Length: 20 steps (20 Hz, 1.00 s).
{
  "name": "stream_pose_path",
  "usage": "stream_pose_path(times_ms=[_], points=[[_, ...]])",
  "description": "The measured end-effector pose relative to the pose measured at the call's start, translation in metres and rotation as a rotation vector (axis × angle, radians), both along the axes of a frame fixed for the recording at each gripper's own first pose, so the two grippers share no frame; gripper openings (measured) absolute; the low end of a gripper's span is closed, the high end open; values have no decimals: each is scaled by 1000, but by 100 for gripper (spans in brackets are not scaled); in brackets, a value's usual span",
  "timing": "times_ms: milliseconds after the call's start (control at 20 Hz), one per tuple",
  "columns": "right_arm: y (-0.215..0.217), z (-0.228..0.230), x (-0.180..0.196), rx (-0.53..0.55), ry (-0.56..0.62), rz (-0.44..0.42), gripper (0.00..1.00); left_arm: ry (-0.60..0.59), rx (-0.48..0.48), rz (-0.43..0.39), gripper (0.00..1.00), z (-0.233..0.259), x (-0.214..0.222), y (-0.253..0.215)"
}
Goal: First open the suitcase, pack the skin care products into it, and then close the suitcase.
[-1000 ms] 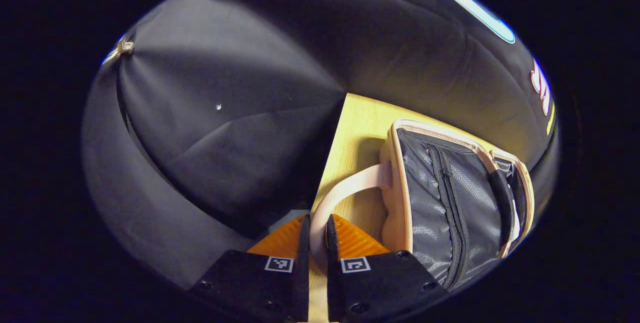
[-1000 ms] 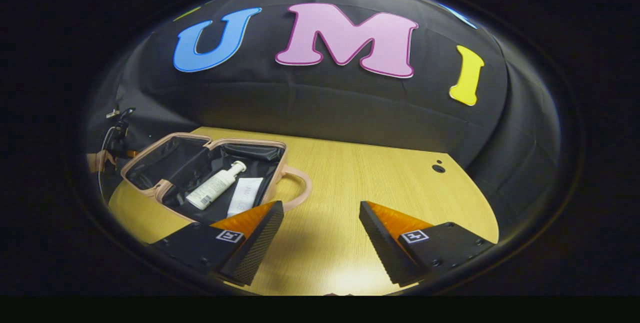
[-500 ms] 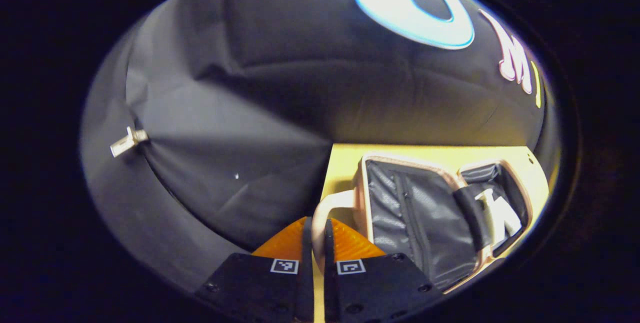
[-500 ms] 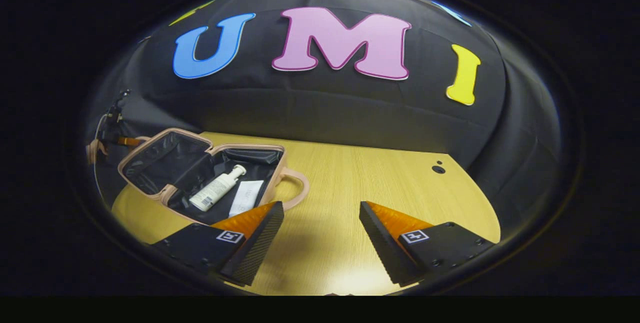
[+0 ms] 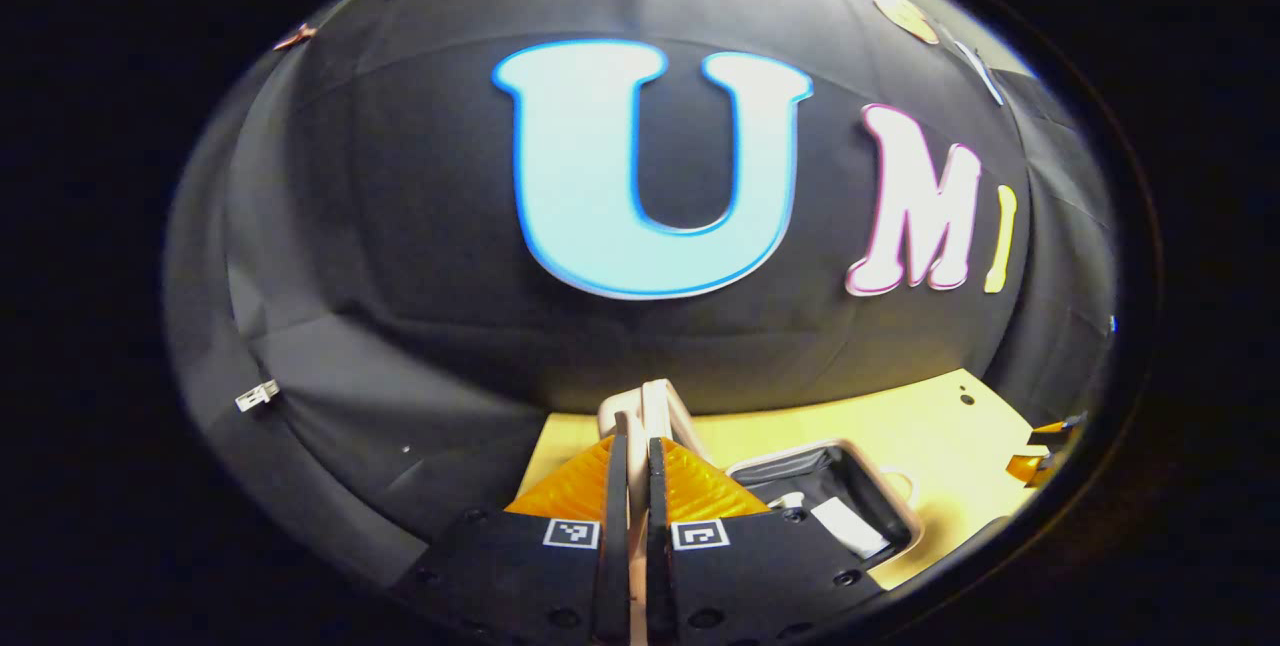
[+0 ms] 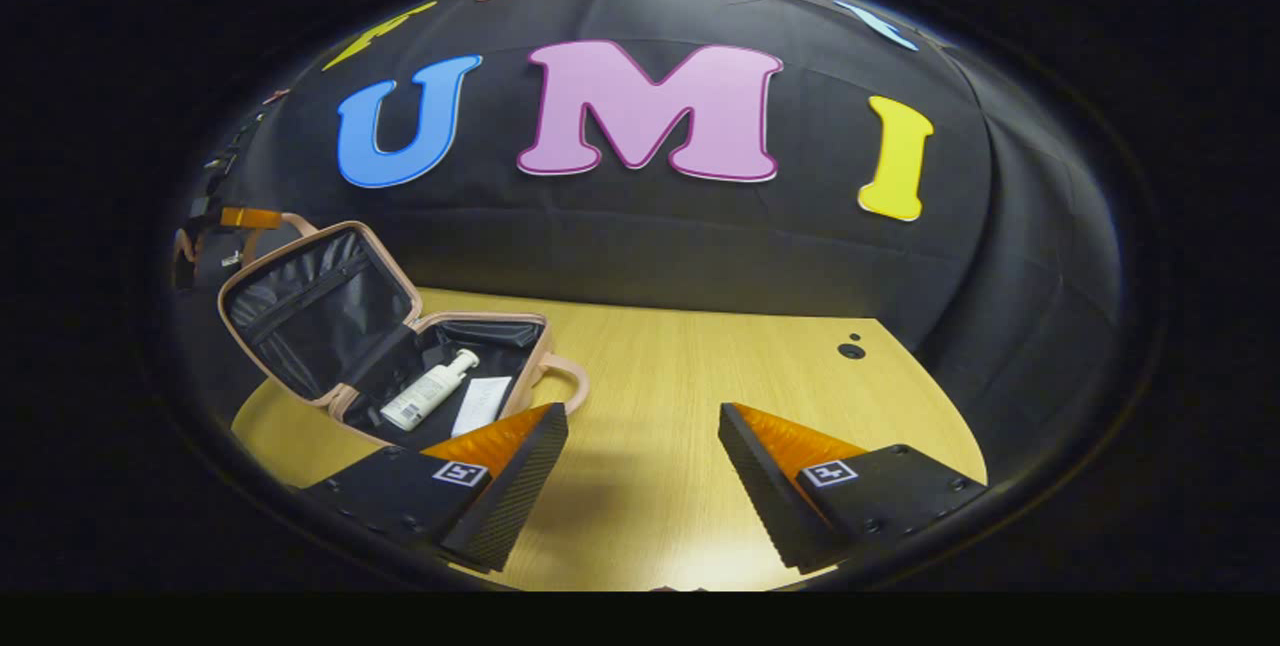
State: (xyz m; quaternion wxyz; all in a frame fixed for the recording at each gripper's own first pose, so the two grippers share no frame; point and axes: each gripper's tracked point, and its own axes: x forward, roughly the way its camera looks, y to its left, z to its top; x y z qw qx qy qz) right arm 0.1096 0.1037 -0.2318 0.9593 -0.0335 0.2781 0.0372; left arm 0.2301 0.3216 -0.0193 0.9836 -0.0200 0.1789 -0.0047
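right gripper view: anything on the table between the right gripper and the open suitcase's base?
Nothing. In the right gripper view, bare wooden table separates the open right gripper from the pink suitcase, whose base holds a white pump bottle and a flat white packet.

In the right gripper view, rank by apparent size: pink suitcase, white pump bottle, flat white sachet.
1. Pink suitcase, by far.
2. White pump bottle.
3. Flat white sachet, close to the bottle and partly hidden by a finger, so this order is unsure.

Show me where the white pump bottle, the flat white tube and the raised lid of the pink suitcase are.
White pump bottle (image 6: 427, 394): right gripper view, on its body.
Flat white tube (image 6: 481, 405): right gripper view, on its middle.
Raised lid of the pink suitcase (image 6: 312, 309): right gripper view, on its dark lining.
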Motion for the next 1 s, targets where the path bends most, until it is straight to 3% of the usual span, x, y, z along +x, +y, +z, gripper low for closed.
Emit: stream_pose_path(times_ms=[100, 300, 500, 800, 1000], points=[[-15, -1, -2, 3, 0, -23, 97, -33, 8, -34, 12, 12, 8, -42], [-42, -8, -3, 18, 5, -67, 97, -66, -87, -154, 12, 20, 20, -139], [-67, -16, 3, 39, 14, -115, 97, -20, -163, -236, 12, -14, 27, -233], [-101, -24, 20, 67, 25, -153, 97, 129, -217, -246, 12, -102, 31, -333], [-121, -38, 24, 57, 55, -148, 97, 244, -205, -199, 12, -168, 17, -354]])
